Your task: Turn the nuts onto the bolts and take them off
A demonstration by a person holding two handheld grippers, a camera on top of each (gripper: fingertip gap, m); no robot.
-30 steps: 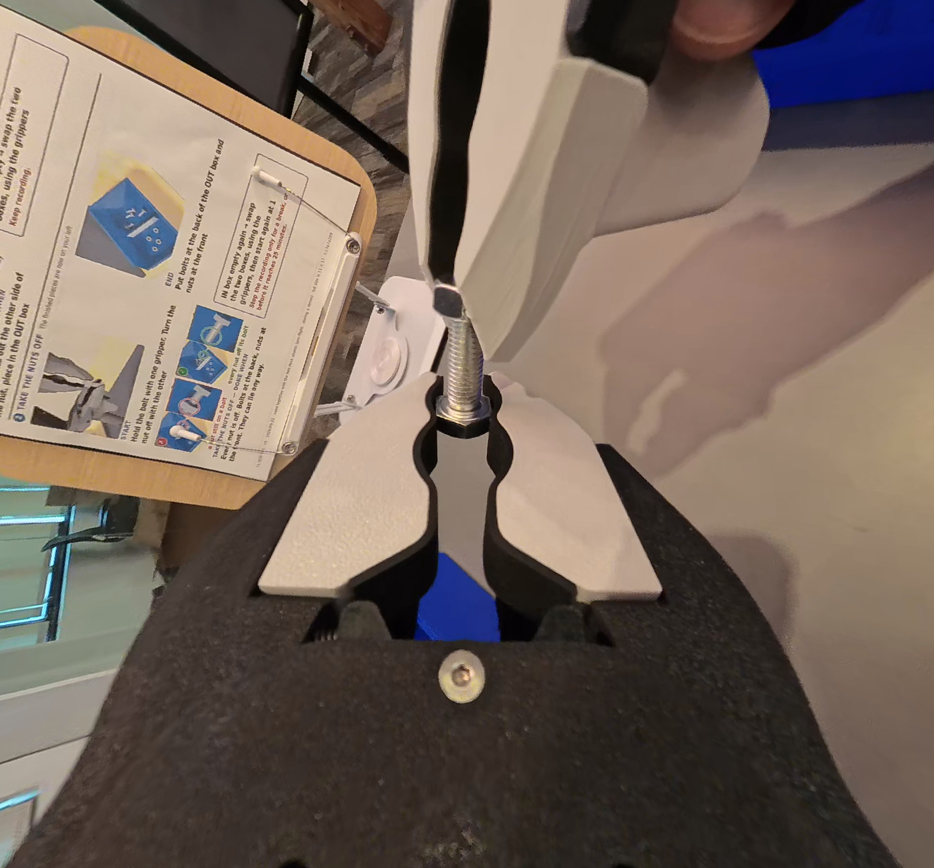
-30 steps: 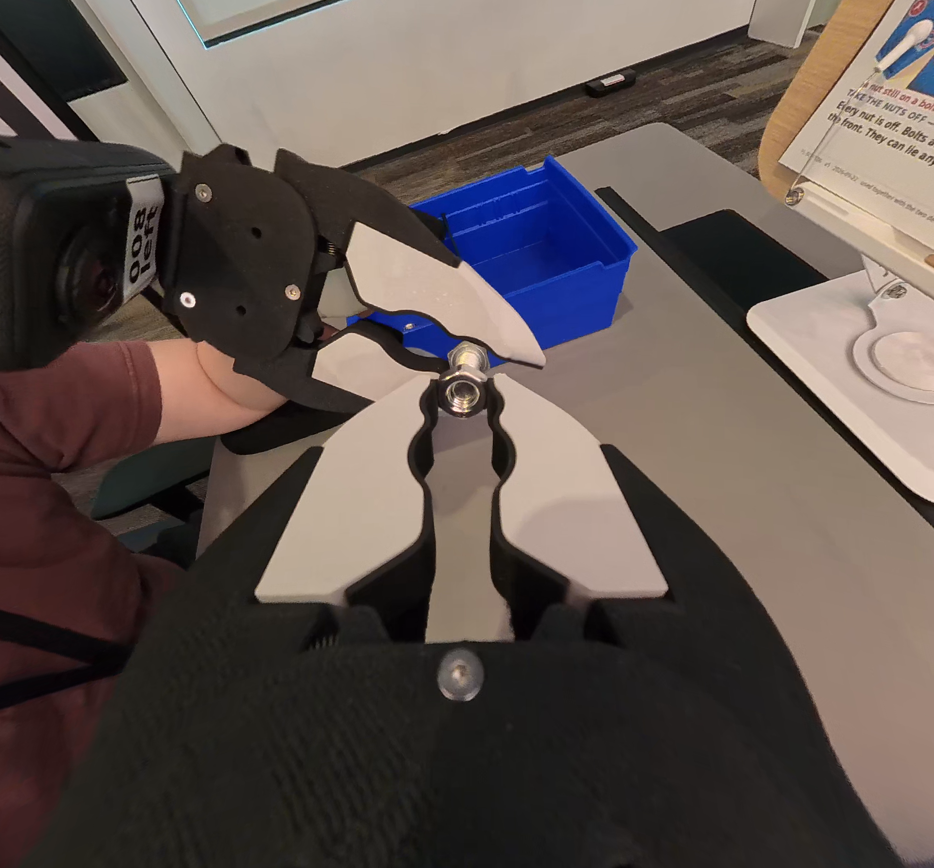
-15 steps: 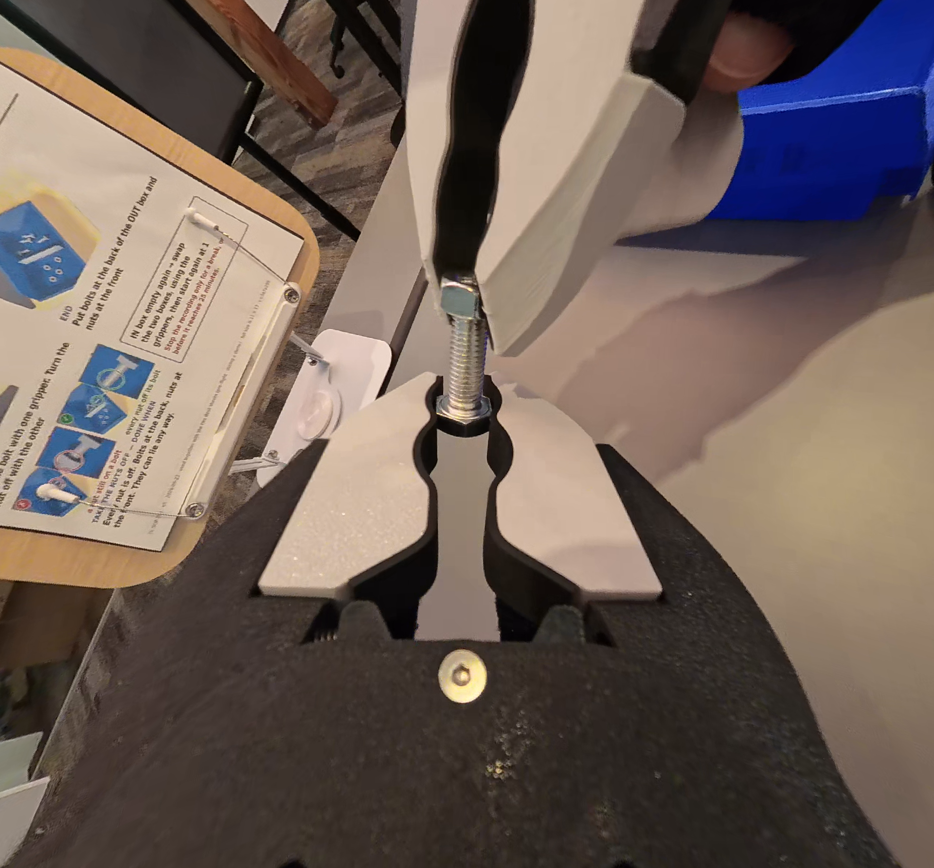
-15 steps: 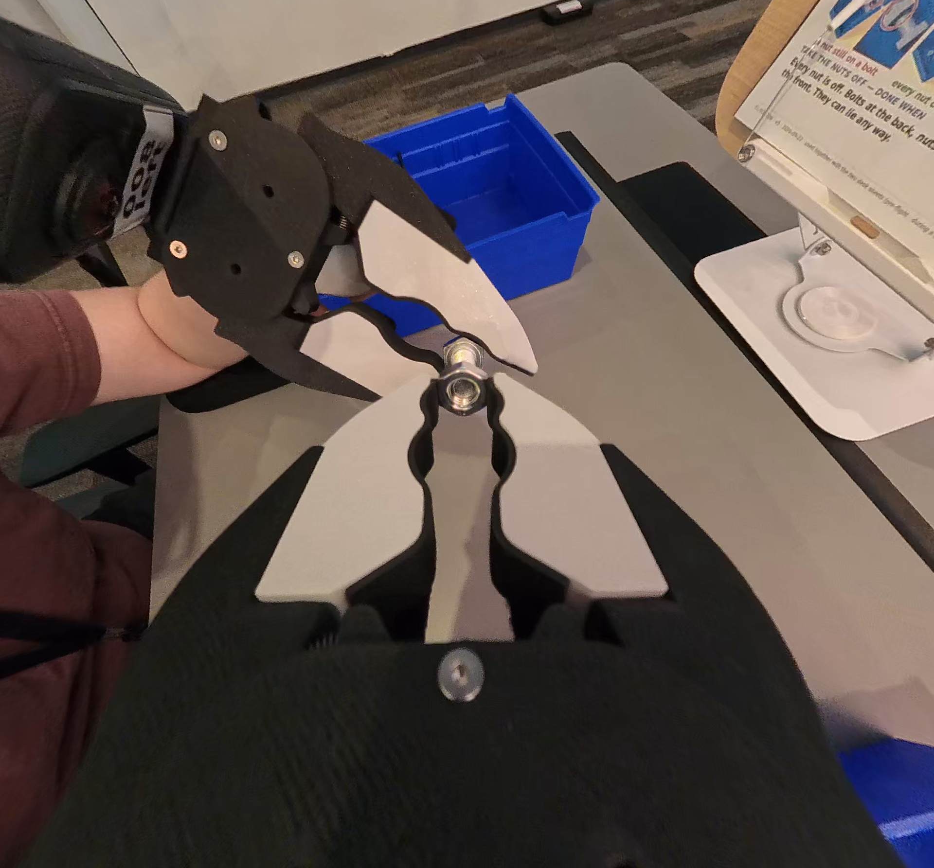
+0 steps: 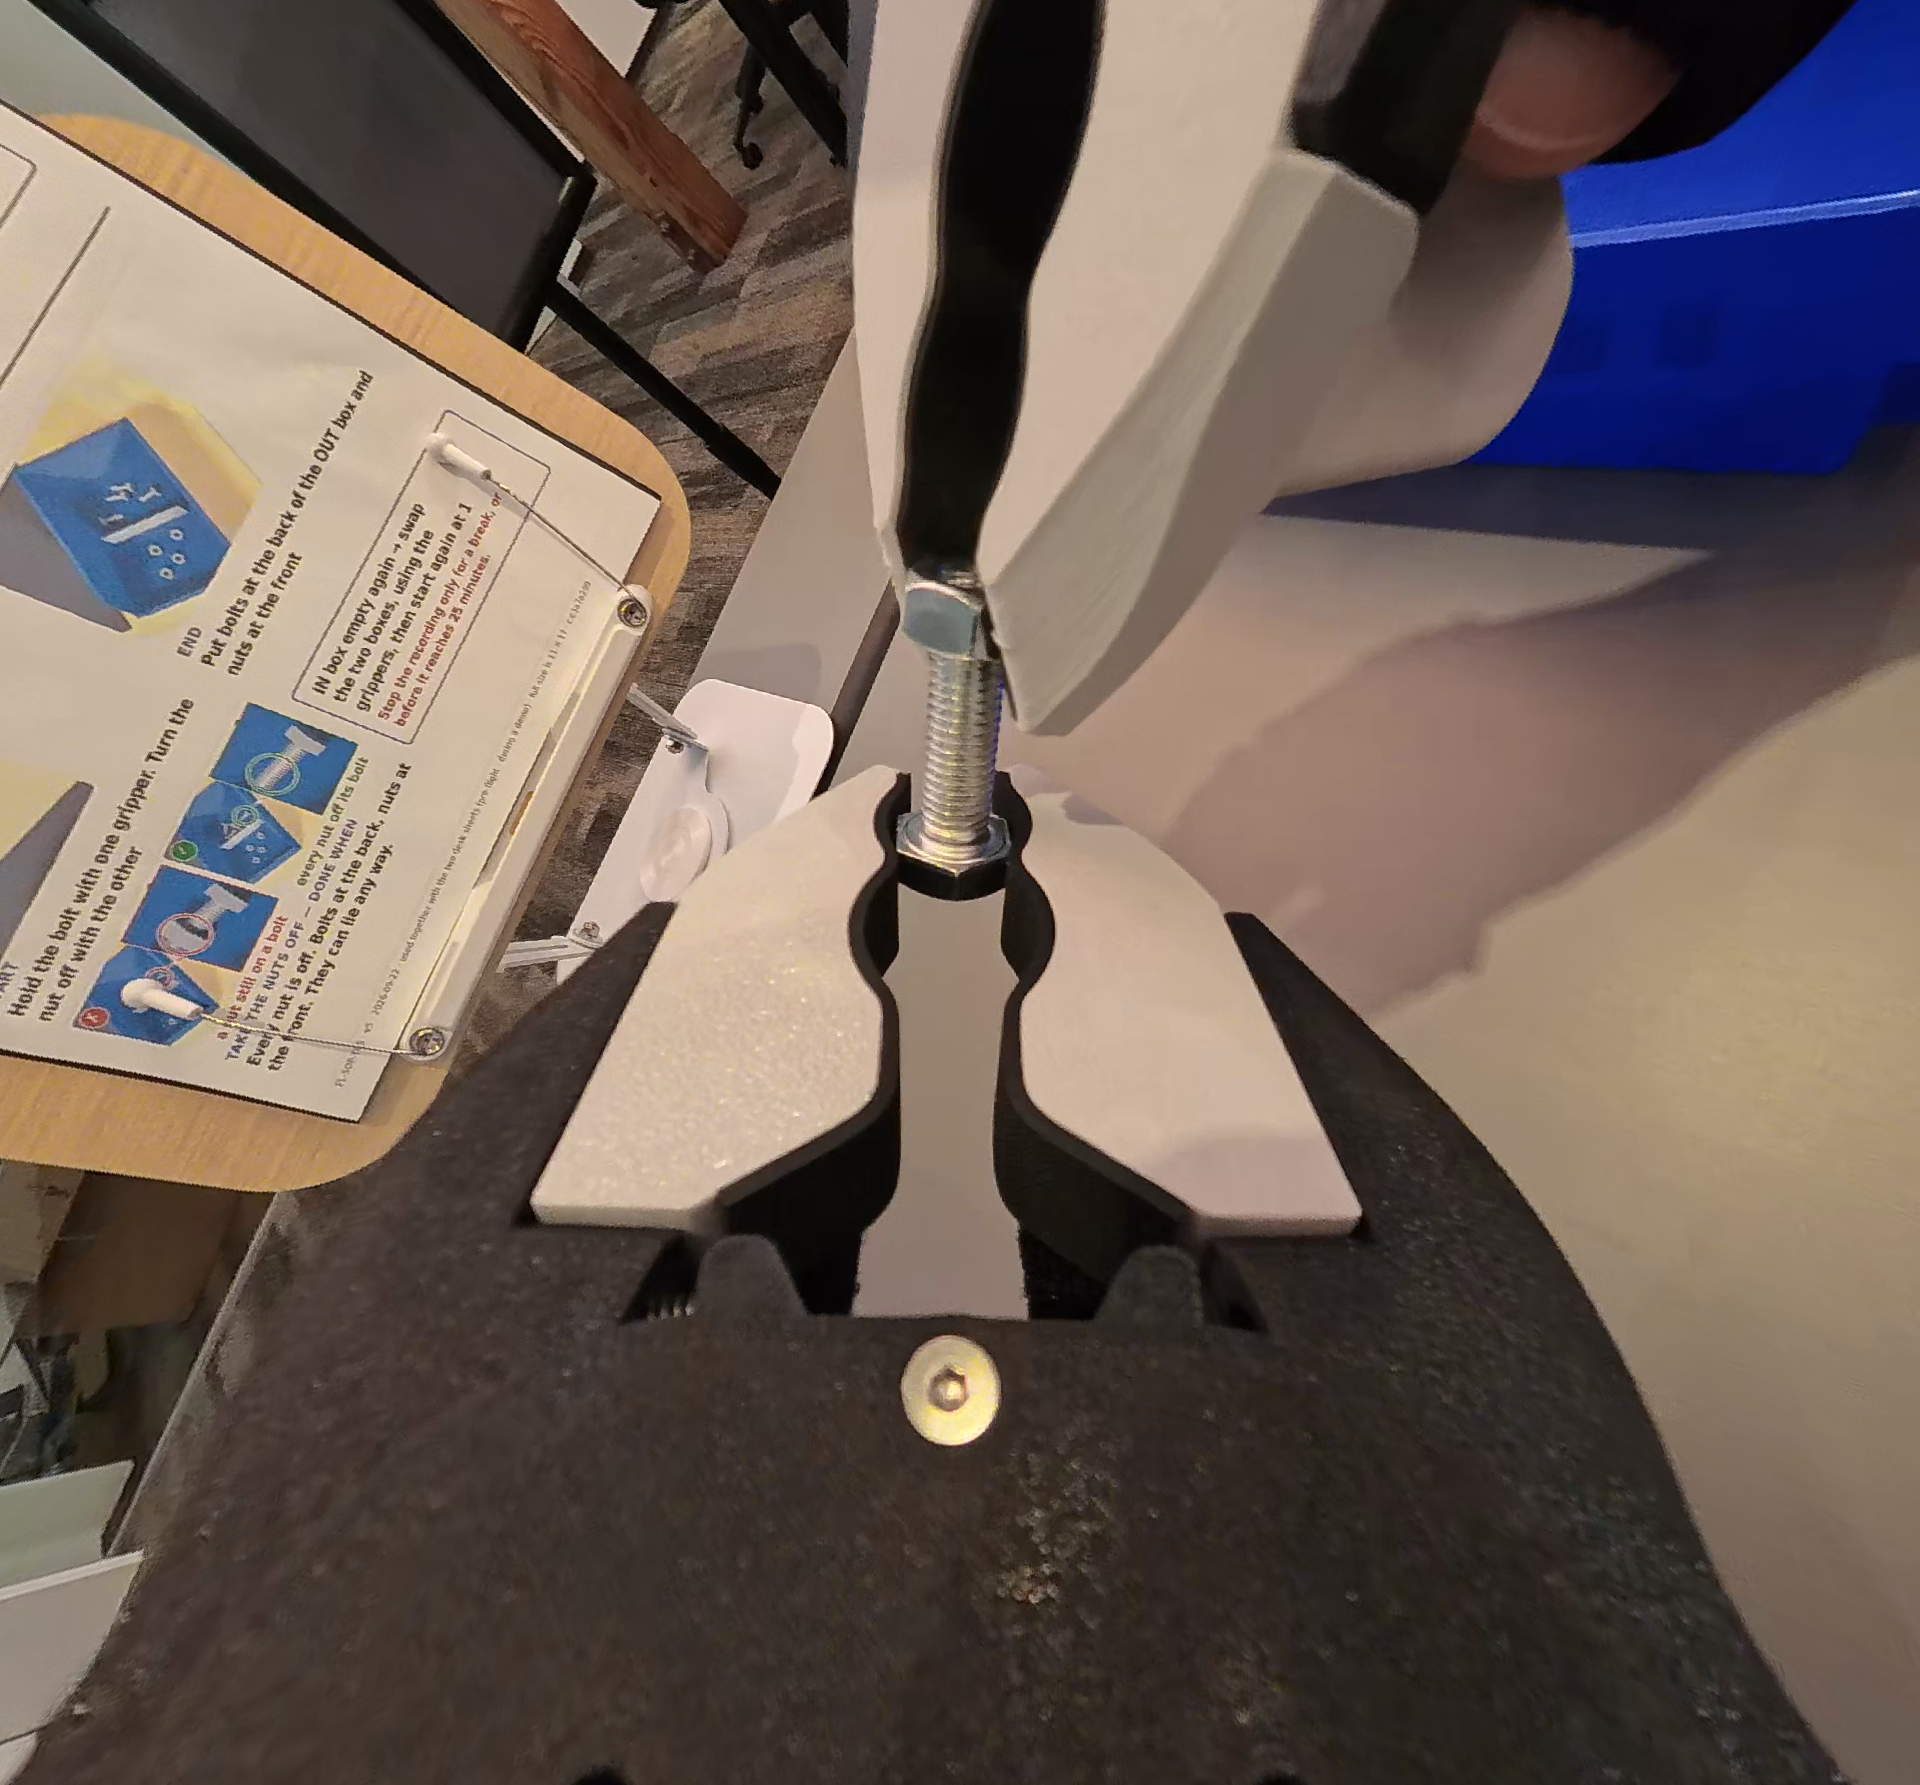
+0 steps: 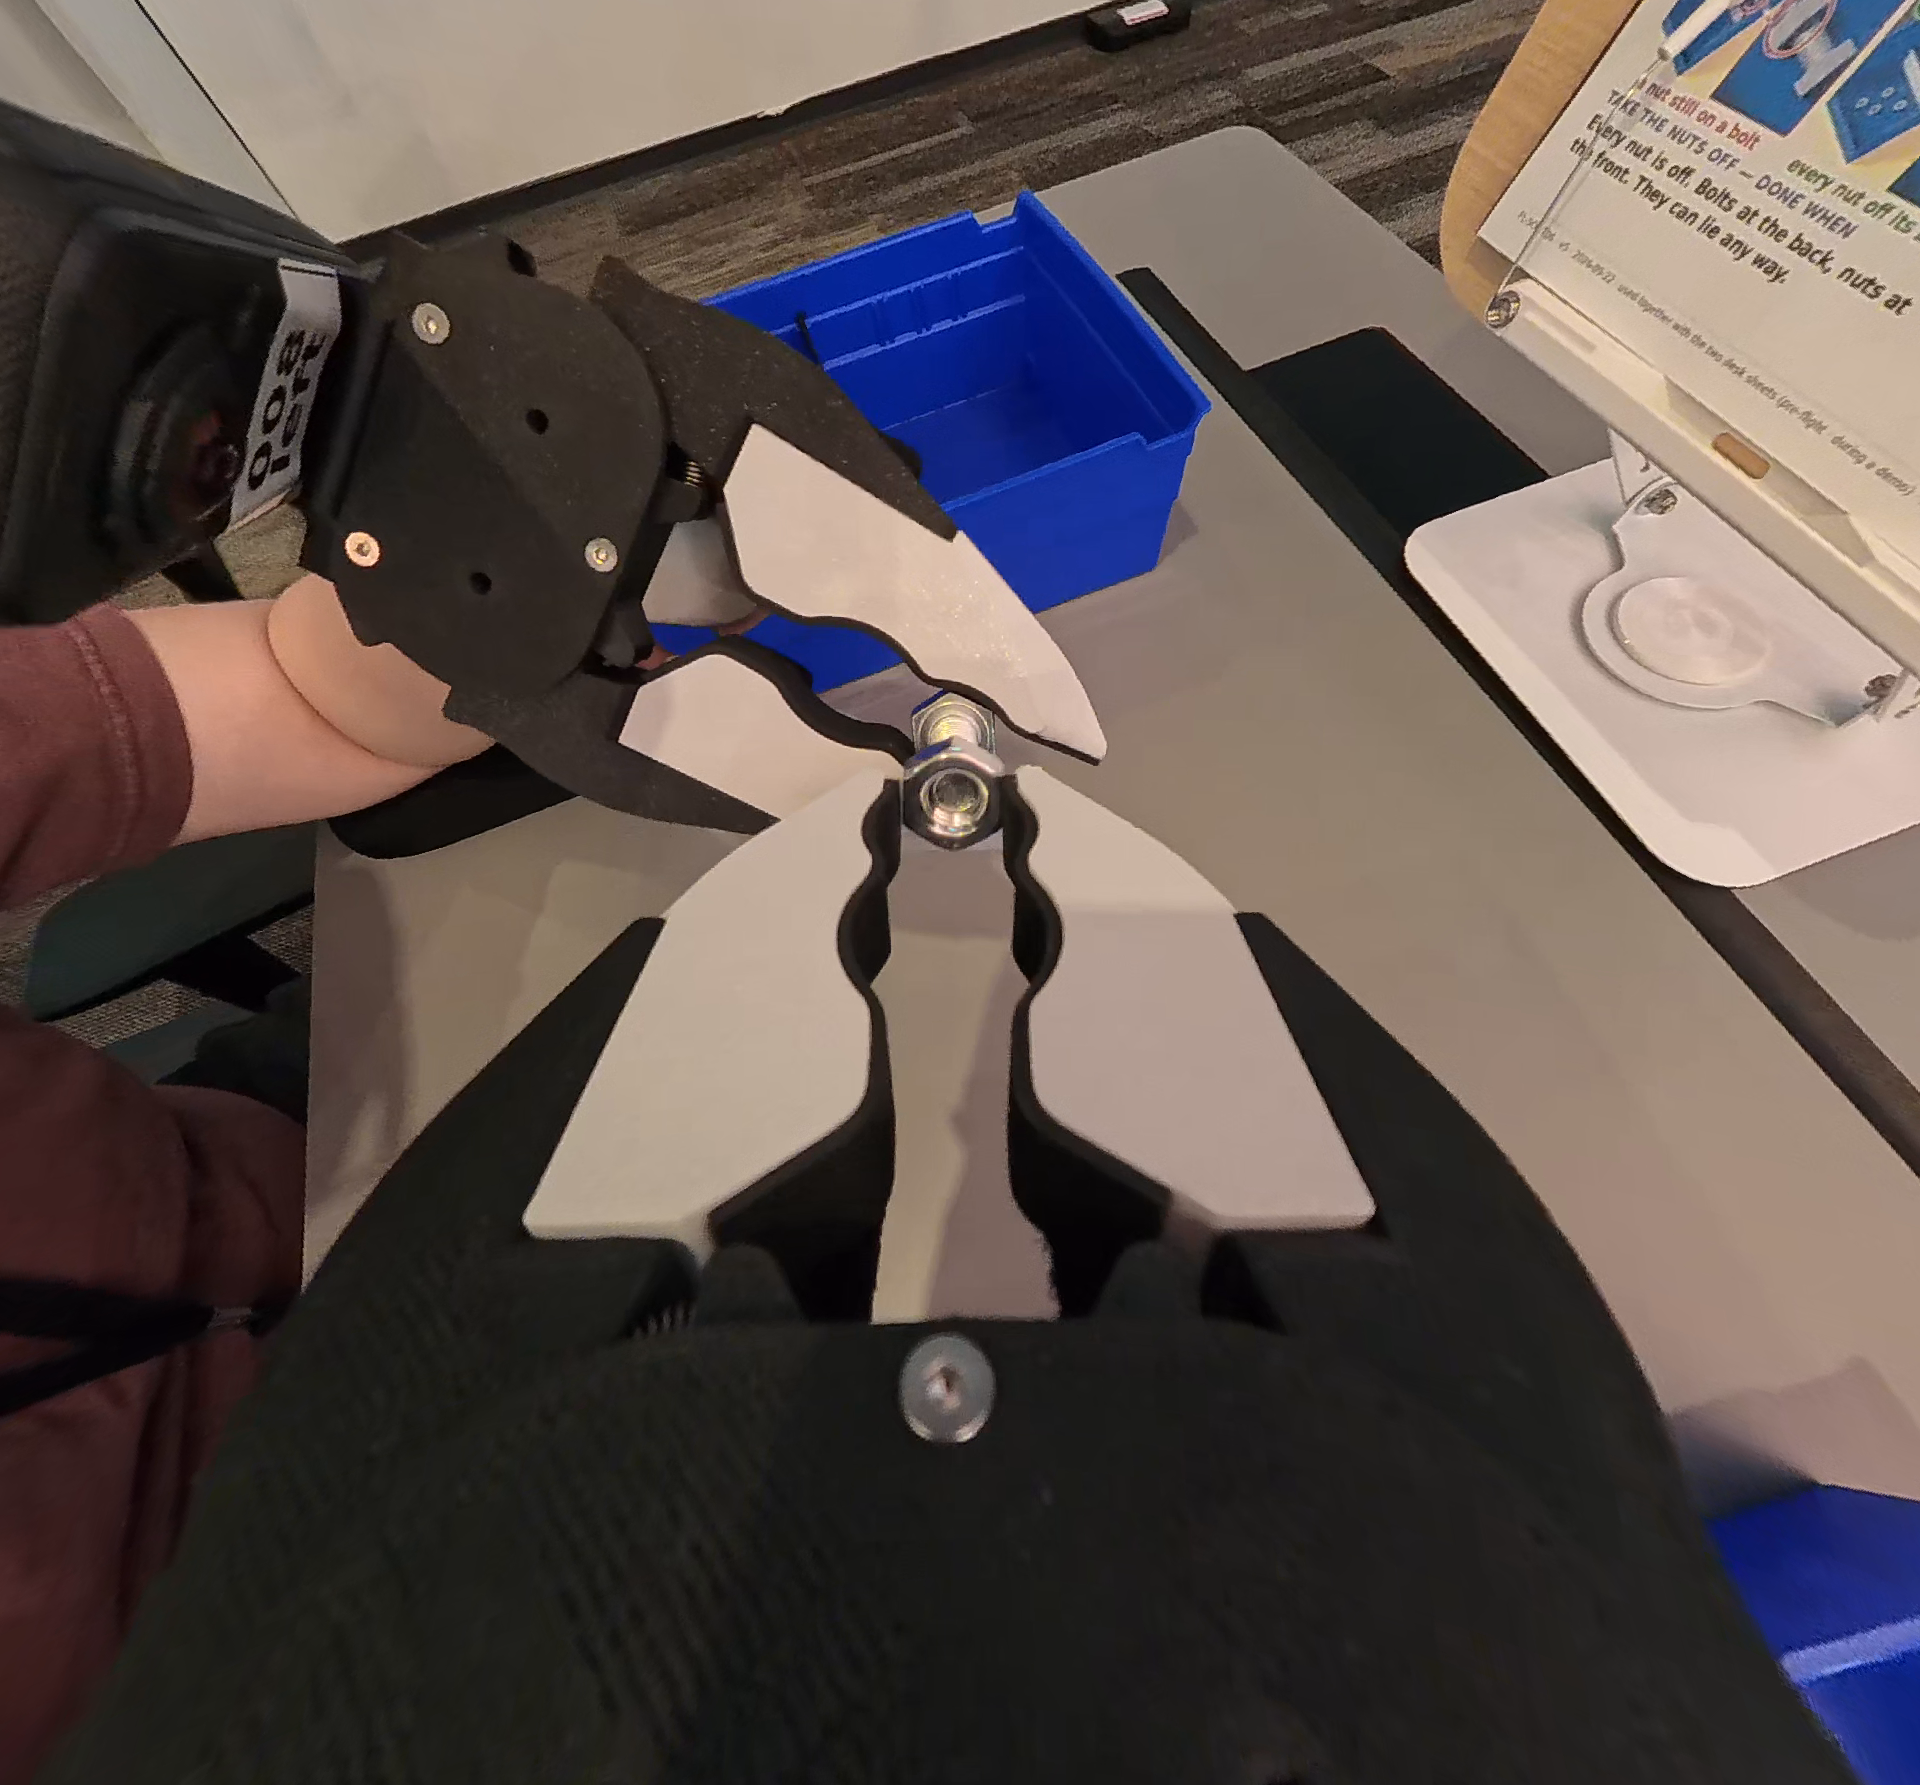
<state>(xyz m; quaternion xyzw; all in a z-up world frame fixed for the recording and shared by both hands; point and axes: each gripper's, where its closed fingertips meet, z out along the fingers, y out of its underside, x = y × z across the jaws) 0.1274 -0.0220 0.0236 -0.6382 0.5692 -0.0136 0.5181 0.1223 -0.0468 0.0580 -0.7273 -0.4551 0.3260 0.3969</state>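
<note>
A silver bolt (image 5: 966, 727) with a hex nut (image 5: 953, 842) on its thread is held in the air between both grippers. My left gripper (image 5: 953, 790) is shut on the nut. My right gripper (image 5: 940, 582) comes in from above in the left wrist view and is shut on the bolt's head (image 5: 938, 615). In the right wrist view, my right gripper (image 6: 951, 785) grips the hex head (image 6: 948, 797) end-on. The left gripper (image 6: 966, 733) reaches in from the left just behind it, over the grey table (image 6: 1351, 956).
An open blue bin (image 6: 1039, 530) stands on the table behind the left gripper. A second blue bin shows at the lower right (image 6: 1849, 1621) and in the left wrist view (image 5: 1714, 333). An instruction board (image 6: 1714, 125) on a white stand (image 6: 1558, 727) is at the right. The left gripper's tips are roughly 4 centimeters from the right gripper's.
Both grippers have shifted and tilted together with the bolt, so the background has slid. The nut's place on the thread looks the same. Both grips are unchanged.
</note>
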